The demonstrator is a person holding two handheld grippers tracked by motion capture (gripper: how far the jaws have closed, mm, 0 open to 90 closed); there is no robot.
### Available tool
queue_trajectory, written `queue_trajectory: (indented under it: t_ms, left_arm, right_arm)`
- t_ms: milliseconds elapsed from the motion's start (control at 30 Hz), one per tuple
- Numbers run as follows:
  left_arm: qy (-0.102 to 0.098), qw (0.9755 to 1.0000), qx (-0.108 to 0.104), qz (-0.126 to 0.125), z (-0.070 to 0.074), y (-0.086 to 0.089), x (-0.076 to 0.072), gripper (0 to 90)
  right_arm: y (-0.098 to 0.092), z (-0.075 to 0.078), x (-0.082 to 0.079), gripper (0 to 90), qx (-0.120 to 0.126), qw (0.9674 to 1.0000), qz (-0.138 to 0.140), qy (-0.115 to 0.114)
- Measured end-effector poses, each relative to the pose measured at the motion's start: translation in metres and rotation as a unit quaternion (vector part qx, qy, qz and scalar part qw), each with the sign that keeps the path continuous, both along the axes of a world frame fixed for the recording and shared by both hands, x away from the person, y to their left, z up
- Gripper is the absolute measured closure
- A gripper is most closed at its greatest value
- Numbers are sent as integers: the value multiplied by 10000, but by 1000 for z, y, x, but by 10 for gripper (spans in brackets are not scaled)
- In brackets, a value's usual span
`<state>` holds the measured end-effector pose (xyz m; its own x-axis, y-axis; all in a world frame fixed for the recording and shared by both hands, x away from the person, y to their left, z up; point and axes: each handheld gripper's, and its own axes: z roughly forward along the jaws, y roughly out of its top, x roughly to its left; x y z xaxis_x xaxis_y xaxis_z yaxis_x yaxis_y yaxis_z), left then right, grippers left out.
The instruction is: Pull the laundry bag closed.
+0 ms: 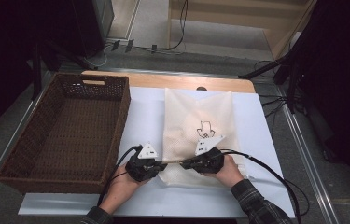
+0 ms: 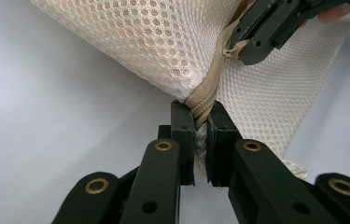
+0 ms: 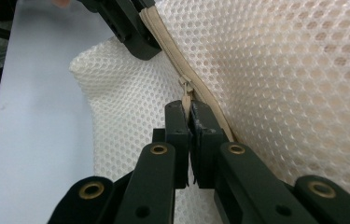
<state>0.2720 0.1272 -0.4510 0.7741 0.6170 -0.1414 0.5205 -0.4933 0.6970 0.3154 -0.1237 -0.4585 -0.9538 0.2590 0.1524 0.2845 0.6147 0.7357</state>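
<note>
1. Looking down from the high view, a white sheet [image 1: 256,140] covers a wooden table [image 1: 186,81] in the middle of the frame, with grey floor, cables and dark stands around it. A brown wicker basket [image 1: 65,135] sits at the left of the frame.
2. Lower centre in the same view, a cream mesh bag [image 1: 198,126] lies flat on the sheet, a dark outline drawing showing at its middle. The left gripper [image 1: 162,163] and right gripper [image 1: 182,162] meet tip to tip at the bag's near-left edge, each held in a hand.
3. In the left gripper view, the bag fills the upper half, its honeycomb mesh pale against the white sheet. A beige zipper tape [image 2: 210,74] runs down the centre; this gripper's jaws are clamped on the tape's bunched end at mid-frame. The other gripper sits at the upper right, by the zipper pull [image 2: 231,50].
4. In the right gripper view, the mesh spreads across the right and centre, the sheet at the left. The jaws are pinched tight on the pull just below the slider at mid-frame.
</note>
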Motion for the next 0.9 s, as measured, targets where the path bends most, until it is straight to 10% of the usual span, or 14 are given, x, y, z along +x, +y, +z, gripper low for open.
queue_trajectory:
  t_ms: [900]
  left_arm:
    - [126,9998,-138,77,-4,3,1,835]
  right_arm:
    - [-32,-1,-5,880,-37,9991,-423,-38]
